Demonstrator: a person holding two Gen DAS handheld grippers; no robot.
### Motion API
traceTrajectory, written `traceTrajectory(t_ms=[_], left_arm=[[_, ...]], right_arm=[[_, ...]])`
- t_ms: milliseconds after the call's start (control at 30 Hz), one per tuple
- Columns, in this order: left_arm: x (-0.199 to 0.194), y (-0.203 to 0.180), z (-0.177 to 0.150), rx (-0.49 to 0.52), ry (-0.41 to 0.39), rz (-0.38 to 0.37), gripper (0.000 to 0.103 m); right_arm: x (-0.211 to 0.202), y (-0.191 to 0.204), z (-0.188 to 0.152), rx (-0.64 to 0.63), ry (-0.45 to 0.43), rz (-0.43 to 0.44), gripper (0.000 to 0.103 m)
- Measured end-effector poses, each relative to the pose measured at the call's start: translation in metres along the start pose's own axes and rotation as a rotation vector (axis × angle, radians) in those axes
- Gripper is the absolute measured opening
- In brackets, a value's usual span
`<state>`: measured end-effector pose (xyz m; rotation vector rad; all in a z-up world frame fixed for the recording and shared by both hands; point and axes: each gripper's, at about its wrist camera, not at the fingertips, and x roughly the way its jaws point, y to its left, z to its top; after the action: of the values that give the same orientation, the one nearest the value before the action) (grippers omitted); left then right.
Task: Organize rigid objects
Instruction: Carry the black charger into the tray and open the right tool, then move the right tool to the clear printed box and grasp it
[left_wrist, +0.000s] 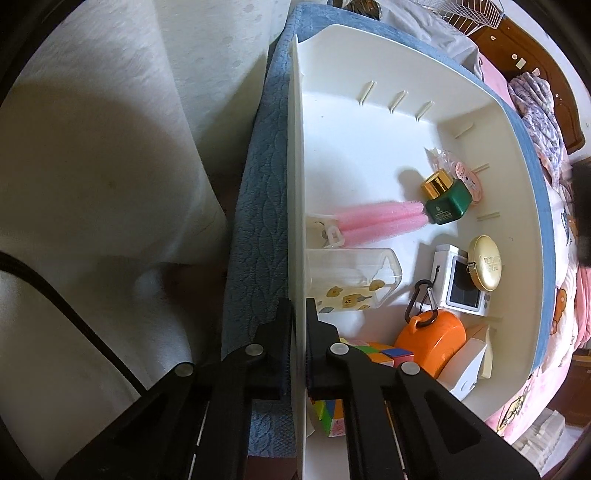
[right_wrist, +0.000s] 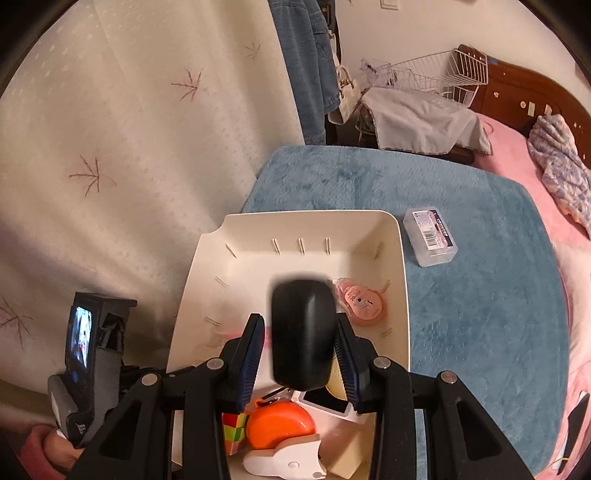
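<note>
A white plastic bin (left_wrist: 369, 66) sits on a blue blanket (right_wrist: 461, 295) and holds several items: a pink foam piece (left_wrist: 376, 221), a green jar with a gold cap (left_wrist: 445, 199), a clear printed case (left_wrist: 351, 280), an orange round case (left_wrist: 432, 343) and a colour cube (left_wrist: 369, 350). My left gripper (left_wrist: 299, 332) is shut on the bin's near wall (left_wrist: 295, 221). My right gripper (right_wrist: 299, 354) hovers above the bin (right_wrist: 402, 258). A black computer mouse (right_wrist: 301, 332), blurred, sits between its fingers; the left pad (right_wrist: 251, 354) stands slightly off it.
A clear plastic box (right_wrist: 430, 236) with a label lies on the blanket to the right of the bin. A white curtain (right_wrist: 129, 147) hangs to the left. White wire baskets (right_wrist: 443, 74) and a wooden headboard (right_wrist: 524, 92) stand at the back. Pink bedding (right_wrist: 517, 147) lies on the right.
</note>
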<state>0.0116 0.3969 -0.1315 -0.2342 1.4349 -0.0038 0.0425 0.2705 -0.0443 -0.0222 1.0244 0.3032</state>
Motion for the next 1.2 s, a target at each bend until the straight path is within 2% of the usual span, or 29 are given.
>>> traceTrajectory(t_ms=[500,633,933,1067,1200], left_arm=[[0.0,-0.001,0.0,-0.038,0.004,0.053,0.004],[0.002,-0.008,0.002,-0.05,0.001,0.087,0.004],[0.001,-0.011,0.001,-0.145,-0.02,0.135,0.006],[0.0,-0.017,0.001,-0.166,-0.028,0.176,0.008],[-0.001,-0.021,0.001,-0.179,-0.032,0.205,0.009]], right_arm=[[0.0,-0.022,0.01,-0.024,0.022,-0.032,0.039],[0.002,-0.037,0.014,-0.035,0.033,-0.046,0.039],[0.026,-0.081,0.034,-0.042,0.071,-0.077,0.043],[0.042,-0.104,0.047,-0.028,0.088,-0.08,0.059],[0.061,-0.125,0.06,-0.015,0.118,-0.071,0.059]])
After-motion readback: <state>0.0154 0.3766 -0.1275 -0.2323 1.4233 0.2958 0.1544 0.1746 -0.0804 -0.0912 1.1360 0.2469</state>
